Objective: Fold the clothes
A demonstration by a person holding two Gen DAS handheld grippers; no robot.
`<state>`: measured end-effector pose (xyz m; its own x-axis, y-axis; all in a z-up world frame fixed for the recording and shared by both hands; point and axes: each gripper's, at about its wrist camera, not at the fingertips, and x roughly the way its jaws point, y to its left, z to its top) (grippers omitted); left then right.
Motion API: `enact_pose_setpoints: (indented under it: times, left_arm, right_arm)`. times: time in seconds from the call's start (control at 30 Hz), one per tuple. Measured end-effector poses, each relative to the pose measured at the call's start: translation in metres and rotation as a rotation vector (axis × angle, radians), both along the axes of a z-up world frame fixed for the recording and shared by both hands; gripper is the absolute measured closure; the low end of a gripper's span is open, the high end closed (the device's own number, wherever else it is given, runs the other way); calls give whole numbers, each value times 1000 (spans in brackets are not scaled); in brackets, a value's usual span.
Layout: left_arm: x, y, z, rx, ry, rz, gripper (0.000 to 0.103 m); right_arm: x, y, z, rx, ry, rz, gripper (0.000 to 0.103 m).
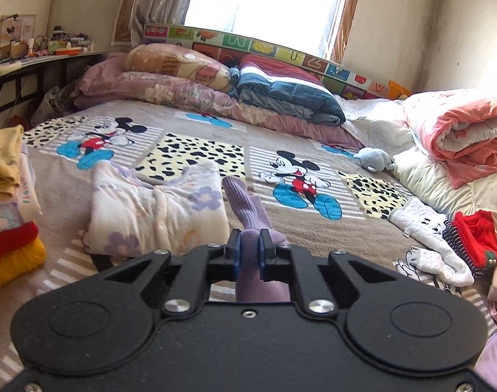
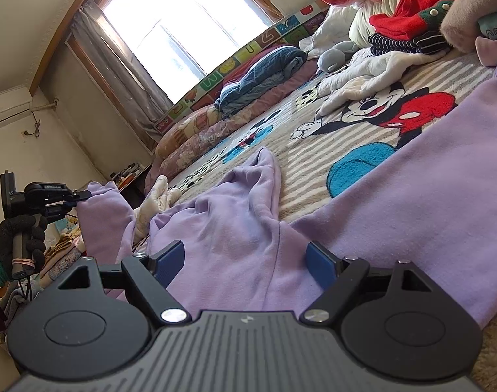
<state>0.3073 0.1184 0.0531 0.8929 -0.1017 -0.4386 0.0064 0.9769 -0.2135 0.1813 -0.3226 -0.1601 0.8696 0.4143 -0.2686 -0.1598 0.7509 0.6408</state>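
A lilac garment (image 2: 235, 202) lies spread on the Mickey Mouse bed cover (image 2: 372, 104). My left gripper (image 1: 249, 245) is shut on one lilac cuff (image 1: 245, 205) and holds it raised above the bed. The right wrist view shows that left gripper (image 2: 82, 194) pinching the lifted sleeve (image 2: 101, 209) at the left. My right gripper (image 2: 245, 258) is open, low over the garment's body, with its blue pads (image 2: 320, 264) on either side of the cloth.
A floral quilted garment (image 1: 157, 209) lies just left of the cuff. A stack of folded clothes (image 1: 10, 202) stands at the left edge. Loose white, striped and red clothes (image 1: 444, 238) lie at the right. Rolled quilts (image 1: 457, 130) and pillows (image 1: 189, 75) line the far side.
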Motion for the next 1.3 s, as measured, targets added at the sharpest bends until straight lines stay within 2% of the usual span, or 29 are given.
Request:
enact_pose_setpoints:
  times: [0.23, 0.6, 0.87, 1.3]
  left_arm:
    - [-46, 39, 18, 33, -49, 81, 95]
    - [-111, 105, 6, 13, -58, 215, 95]
    - [-140, 147, -24, -9, -37, 304, 95]
    - [-154, 187, -110, -178, -33, 416, 95]
  right_arm:
    - [0, 0, -1, 4, -12, 12, 19]
    - [-1, 1, 0, 6, -12, 22, 18]
    - [-1, 3, 0, -7, -5, 23, 18]
    - [1, 6, 0, -39, 5, 20, 18]
